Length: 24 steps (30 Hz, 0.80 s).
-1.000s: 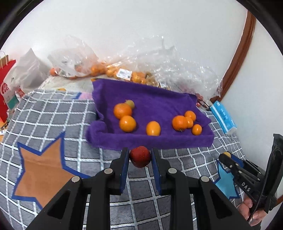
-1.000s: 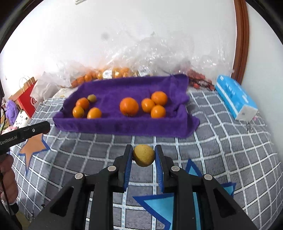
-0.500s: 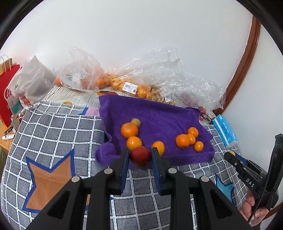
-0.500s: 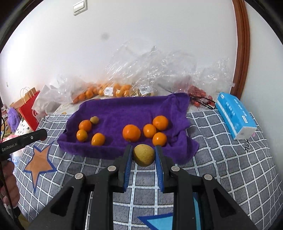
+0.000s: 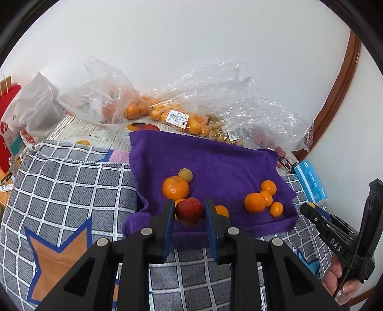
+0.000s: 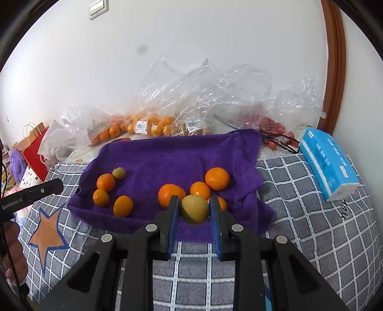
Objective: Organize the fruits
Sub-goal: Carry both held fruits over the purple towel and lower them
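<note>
Left hand-held gripper (image 5: 189, 211): clamped on a red apple (image 5: 189, 208), held over the near edge of the purple towel (image 5: 215, 165). Right hand-held gripper (image 6: 194, 210): clamped on a yellow-green fruit (image 6: 195, 209), likewise above the towel's near edge. Checked blanket (image 6: 299, 215) beneath. On the towel: oranges (image 6: 216, 178) in two groups, partly hidden behind both held fruits. Blue tissue pack (image 6: 328, 162) at right. Against the wall: clear bags of fruit (image 5: 167, 112). Right view only: wall switch (image 6: 98, 8).
</note>
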Tool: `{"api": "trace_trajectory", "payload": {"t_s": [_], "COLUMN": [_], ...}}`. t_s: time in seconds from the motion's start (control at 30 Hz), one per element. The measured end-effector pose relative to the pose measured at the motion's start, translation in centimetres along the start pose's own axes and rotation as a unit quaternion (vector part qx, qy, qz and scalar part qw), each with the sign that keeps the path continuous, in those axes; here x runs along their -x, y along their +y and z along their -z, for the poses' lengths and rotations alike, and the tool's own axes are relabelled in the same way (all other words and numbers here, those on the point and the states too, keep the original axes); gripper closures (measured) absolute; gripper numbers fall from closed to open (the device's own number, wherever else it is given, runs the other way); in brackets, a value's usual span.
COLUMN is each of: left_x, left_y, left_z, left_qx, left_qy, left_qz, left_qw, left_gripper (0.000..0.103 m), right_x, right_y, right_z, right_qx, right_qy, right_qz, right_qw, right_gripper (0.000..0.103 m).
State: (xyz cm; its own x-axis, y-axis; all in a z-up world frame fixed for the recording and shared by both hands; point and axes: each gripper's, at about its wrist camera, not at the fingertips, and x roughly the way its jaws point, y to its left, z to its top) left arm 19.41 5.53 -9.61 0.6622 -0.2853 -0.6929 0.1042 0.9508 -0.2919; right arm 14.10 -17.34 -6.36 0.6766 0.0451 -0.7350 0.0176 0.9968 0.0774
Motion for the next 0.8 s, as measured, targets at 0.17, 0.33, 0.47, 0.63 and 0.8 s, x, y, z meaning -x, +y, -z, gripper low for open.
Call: {"api": "trace_trajectory", "payload": {"t_s": [0.17, 0.33, 0.47, 0.63, 0.8], "left_x": [-1.6, -3.0, -4.0, -4.8, -5.7], "left_y": [-0.1, 0.0, 0.2, 0.6, 0.4], "left_z": [-0.4, -0.6, -0.8, -1.0, -1.1], "left_qx": [0.0, 0.0, 0.005, 0.009, 0.01], "left_qy": [0.012, 0.02, 0.027, 0.034, 0.044], "left_qz": [0.002, 0.003, 0.005, 0.005, 0.013], "left_qw": [0.9999, 0.9998, 0.9996, 0.9994, 0.9989], "left_gripper": [0.079, 0.079, 0.079, 0.079, 0.079], "right_x": [-2.2, -3.9, -5.4, -7.0, -7.3], "right_y": [-0.1, -0.2, -0.1, -0.5, -0.2], "right_z": [-0.3, -0.2, 0.2, 0.7, 0.8], "right_qx": [0.0, -0.001, 0.004, -0.001, 0.009], "right_qy": [0.011, 0.025, 0.039, 0.053, 0.054], "right_qz": [-0.002, -0.01, -0.011, -0.012, -0.016], "right_qw": [1.0, 1.0, 0.999, 0.999, 0.998], "right_gripper": [0.078, 0.078, 0.078, 0.078, 0.078]}}
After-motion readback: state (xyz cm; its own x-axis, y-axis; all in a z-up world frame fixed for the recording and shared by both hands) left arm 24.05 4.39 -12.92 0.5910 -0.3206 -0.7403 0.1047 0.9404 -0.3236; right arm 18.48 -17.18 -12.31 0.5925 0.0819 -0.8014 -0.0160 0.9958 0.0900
